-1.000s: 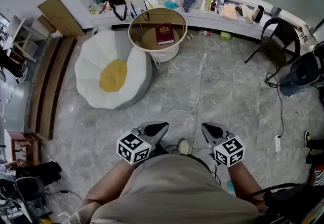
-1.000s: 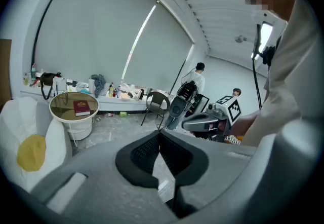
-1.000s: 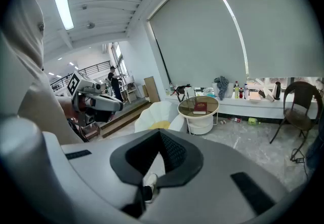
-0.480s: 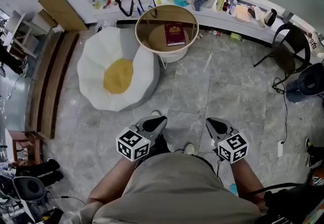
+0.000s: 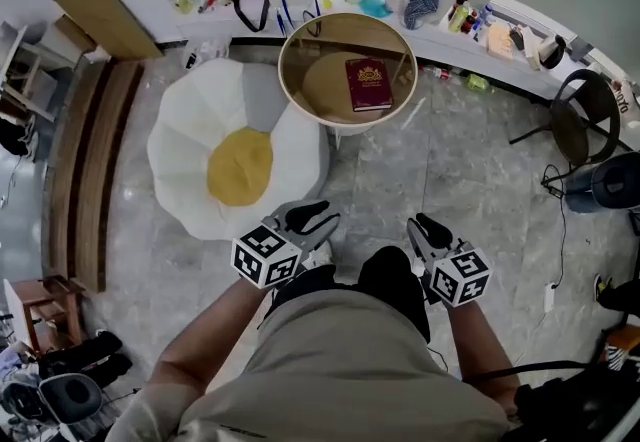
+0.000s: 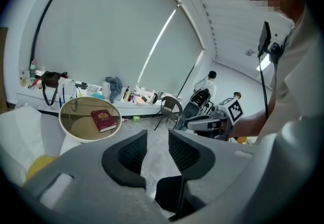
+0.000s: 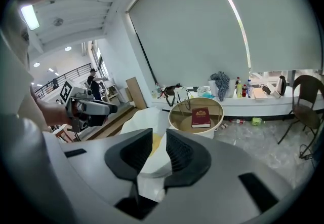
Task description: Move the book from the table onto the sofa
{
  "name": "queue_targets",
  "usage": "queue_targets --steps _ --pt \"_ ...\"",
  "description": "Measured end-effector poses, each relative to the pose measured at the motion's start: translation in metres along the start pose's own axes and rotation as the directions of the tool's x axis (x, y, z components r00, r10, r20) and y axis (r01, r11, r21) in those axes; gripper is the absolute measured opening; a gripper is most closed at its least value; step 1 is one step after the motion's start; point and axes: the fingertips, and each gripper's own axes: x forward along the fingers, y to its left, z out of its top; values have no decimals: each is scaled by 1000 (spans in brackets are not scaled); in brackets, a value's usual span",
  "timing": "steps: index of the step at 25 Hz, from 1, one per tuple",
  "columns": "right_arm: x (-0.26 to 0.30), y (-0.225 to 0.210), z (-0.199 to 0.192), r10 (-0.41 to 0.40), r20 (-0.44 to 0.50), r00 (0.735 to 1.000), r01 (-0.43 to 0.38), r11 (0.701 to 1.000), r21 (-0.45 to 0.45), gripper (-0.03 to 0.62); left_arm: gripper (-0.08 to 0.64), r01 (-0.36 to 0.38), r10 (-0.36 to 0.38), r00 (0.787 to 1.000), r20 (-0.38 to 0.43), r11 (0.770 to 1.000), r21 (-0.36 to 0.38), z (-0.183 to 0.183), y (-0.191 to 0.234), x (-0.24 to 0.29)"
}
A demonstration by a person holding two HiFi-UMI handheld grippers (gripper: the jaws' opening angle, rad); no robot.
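Nothing of the job is done yet, as far as I can see: the dark red book lies flat on the round table, a little to the right of the table's middle, with nothing touching it. The sofa, a white beanbag with a yellow centre like a fried egg, sits just beside the table on its left and nearer side, and it has nothing on it. The person stands well short of the table, on the open floor in front of it, with both tools held out low toward it. The left gripper has its jaws parting, and only floor shows in the gap between them; the right gripper is opening likewise, empty too, aimed toward the table with the sofa's edge showing beyond its jaws. So I'd judge this as the approach, with everything left: close on the table, take hold of the book, lift it, carry it across to the sofa beside the table and let go.
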Motion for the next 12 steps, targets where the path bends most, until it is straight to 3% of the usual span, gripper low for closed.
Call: queue_targets --steps 4,12 --pt "49 -20 16 -12 -36 999 13 999 39 102 152 -14 13 1000 -19 999 -52 11 58 15" --pt "175 -125 52 28 -103 994 -19 996 88 146 163 -91 78 994 -77 980 -177 22 165 103"
